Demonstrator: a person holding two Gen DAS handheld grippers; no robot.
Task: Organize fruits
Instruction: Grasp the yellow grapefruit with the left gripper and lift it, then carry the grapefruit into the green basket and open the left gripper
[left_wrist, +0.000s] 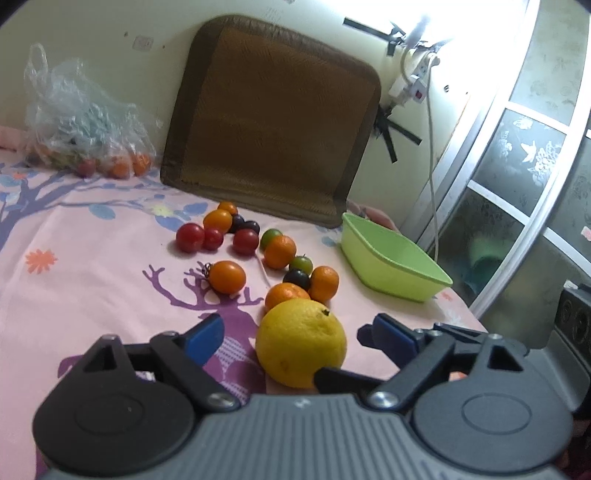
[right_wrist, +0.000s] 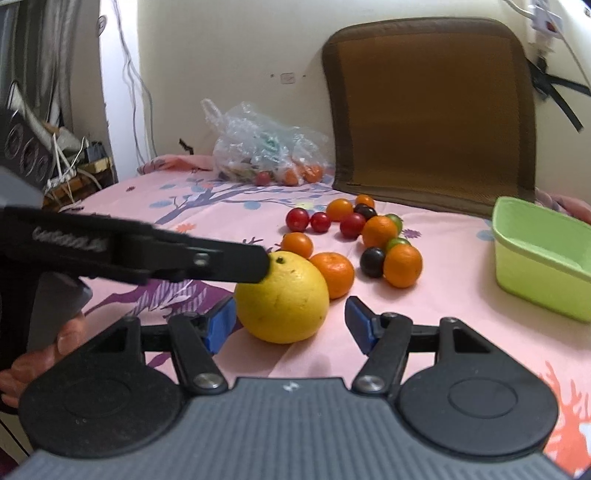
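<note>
A large yellow citrus (left_wrist: 301, 341) (right_wrist: 282, 299) rests on the pink printed cloth (left_wrist: 92, 280), nearest of the fruits. My left gripper (left_wrist: 297, 334) is open, its blue pads either side of the citrus with gaps. My right gripper (right_wrist: 284, 326) is open too and straddles the same fruit; its left pad is close to the peel. In the right wrist view a black finger (right_wrist: 221, 260) of the left gripper reaches the citrus top. Behind lie mandarins (left_wrist: 323, 282) (right_wrist: 402, 266) and red, orange, green and dark cherry tomatoes (left_wrist: 190, 238) (right_wrist: 297, 218). A green basin (left_wrist: 391, 254) (right_wrist: 535, 236) stands empty at the right.
A clear plastic bag (left_wrist: 81, 129) (right_wrist: 266, 147) with more fruit lies at the back left. A brown cushion (left_wrist: 273, 122) (right_wrist: 432, 110) leans on the wall. A hand (right_wrist: 55, 347) holds the left gripper. The cloth's edge and a window frame (left_wrist: 517, 184) lie right of the basin.
</note>
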